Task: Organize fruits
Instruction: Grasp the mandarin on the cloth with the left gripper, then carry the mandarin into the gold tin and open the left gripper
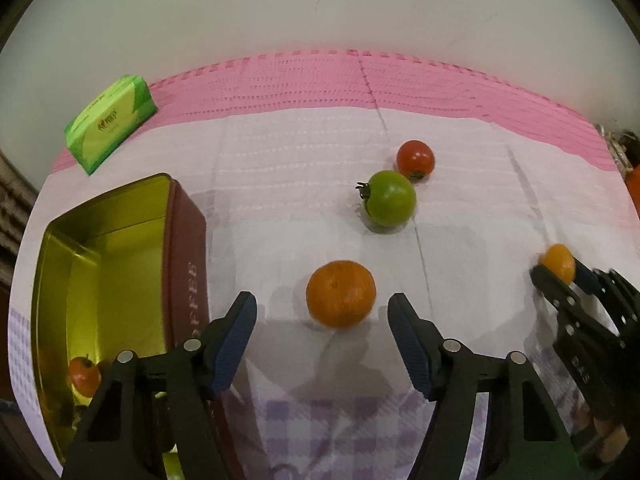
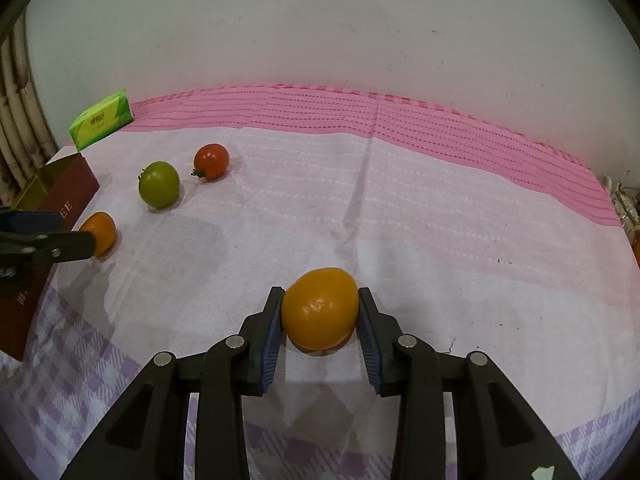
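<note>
My left gripper [image 1: 322, 314] is open and points down at an orange mandarin [image 1: 341, 294] lying on the cloth; the fruit sits just ahead of and between the fingertips, touching neither pad. In the right wrist view my right gripper [image 2: 320, 312] is shut on a second, yellower orange [image 2: 320, 308] that rests on the cloth, a pad against each side. A green tomato [image 1: 391, 198] and a red tomato [image 1: 415, 158] lie farther back. The open tin [image 1: 188, 248], gold inside and maroon outside, stands at the left with a red tomato [image 1: 84, 376] in its near corner.
A green tissue pack [image 1: 110, 122] lies at the back left on the pink mat [image 1: 320, 80]. The white and lilac checked cloth [image 1: 304, 168] covers the table up to a pale wall. The right gripper [image 1: 560, 276] shows at the left wrist view's right edge.
</note>
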Demonstrator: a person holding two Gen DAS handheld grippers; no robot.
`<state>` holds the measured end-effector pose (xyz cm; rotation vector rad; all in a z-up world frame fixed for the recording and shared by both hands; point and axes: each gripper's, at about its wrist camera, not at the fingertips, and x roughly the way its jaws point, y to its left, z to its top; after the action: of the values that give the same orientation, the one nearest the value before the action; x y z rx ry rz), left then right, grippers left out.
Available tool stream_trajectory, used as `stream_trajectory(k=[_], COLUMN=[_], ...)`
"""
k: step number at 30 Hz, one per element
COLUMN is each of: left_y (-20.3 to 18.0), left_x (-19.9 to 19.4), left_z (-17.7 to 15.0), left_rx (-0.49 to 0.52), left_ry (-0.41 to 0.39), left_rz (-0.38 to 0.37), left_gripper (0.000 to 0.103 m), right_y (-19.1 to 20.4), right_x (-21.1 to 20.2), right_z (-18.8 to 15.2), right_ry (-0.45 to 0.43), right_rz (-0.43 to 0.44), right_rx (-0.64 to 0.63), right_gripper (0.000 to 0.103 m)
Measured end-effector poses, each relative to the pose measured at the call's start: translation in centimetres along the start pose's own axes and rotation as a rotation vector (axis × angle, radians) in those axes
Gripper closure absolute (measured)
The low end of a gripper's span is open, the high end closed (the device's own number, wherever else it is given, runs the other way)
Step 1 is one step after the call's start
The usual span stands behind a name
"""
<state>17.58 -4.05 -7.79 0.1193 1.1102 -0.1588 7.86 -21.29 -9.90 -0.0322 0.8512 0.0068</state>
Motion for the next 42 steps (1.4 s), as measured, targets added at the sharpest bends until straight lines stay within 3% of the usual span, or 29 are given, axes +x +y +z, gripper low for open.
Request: stream_trajectory(k=[5, 7, 9, 28, 36, 42], left_y=[-0.3, -0.5, -0.7, 0.2, 5.5, 10.7], left_x=[1.3, 1.7, 1.8, -2.8, -6.4, -6.3], left_z=[0.5, 0.6, 0.3, -2.4, -2.5, -3.7], left_rx=[0.007, 0.012, 0.014, -0.007, -0.068, -0.124], left_ry=[0.02, 0.026, 0.035, -0.013, -0.062, -0.039], left_rz=[0.012, 0.013, -0.008, -0.003, 0.057, 0.14], left_gripper=[0.043, 0.051, 0.065, 0.066, 0.066, 0.066], right_y=[-0.1, -0.1, -0.1, -0.1, -0.2, -0.2], right_x=[0.1, 0.1, 0.1, 0.1, 0.1, 0.1], right_z=[0.0, 0.0, 0.0, 0.0, 0.0, 0.0], right_ry=[0.0, 0.0, 0.0, 0.0, 0.0, 0.0], right_rz=[0.003, 0.003, 0.005, 0.002, 0.002, 0.001], right_rx=[0.002, 0.003, 0.004, 0.004, 0.003, 0.002], right_gripper=[0.069, 0.069, 0.069, 0.069, 0.069, 0.069])
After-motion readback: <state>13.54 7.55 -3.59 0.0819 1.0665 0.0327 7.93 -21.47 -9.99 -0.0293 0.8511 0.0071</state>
